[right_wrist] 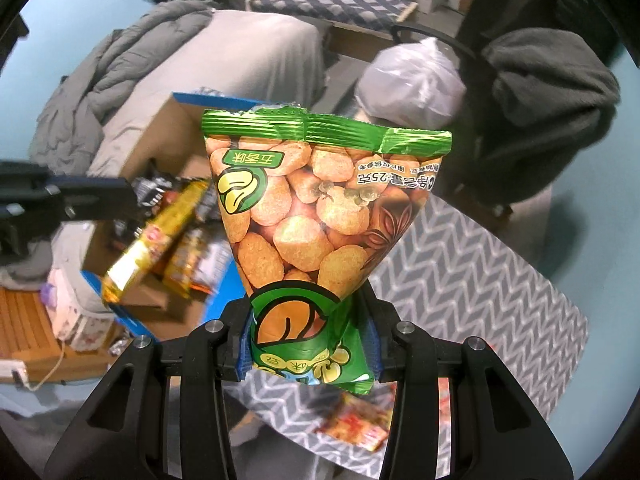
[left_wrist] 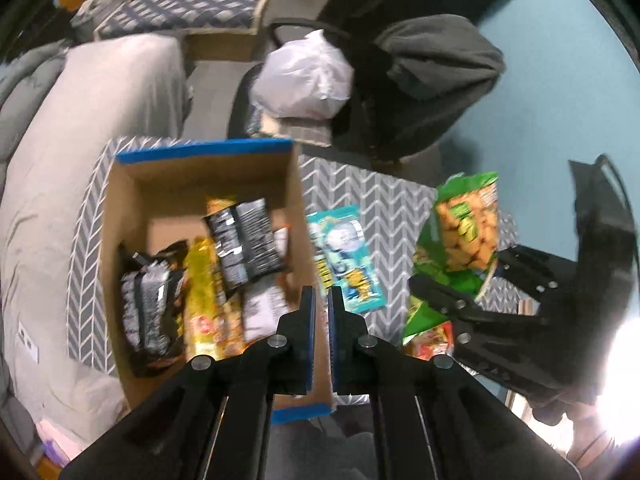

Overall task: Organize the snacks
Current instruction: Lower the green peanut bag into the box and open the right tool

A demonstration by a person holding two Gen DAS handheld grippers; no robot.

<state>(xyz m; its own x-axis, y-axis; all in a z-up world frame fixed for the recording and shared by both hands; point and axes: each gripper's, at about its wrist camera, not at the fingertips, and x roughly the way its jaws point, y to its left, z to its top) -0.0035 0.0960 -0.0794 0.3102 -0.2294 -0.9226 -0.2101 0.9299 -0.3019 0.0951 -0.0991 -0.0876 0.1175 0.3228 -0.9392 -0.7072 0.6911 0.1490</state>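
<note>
The green snack bag (right_wrist: 320, 216) is held upside down above the gray zigzag cloth (right_wrist: 472, 280), with its long side running from 6 o'clock up to 12 o'clock, and it is pinched at its lower end by the right gripper (right_wrist: 308, 344). The left gripper (left_wrist: 321, 320) is held over the right wall of the cardboard box (left_wrist: 132, 184), with its jaws almost together and nothing between them. Black and yellow snack packs (left_wrist: 240, 248) are seen inside the box, and a teal packet (left_wrist: 344, 256) lies on the cloth at 3 o'clock from it.
</note>
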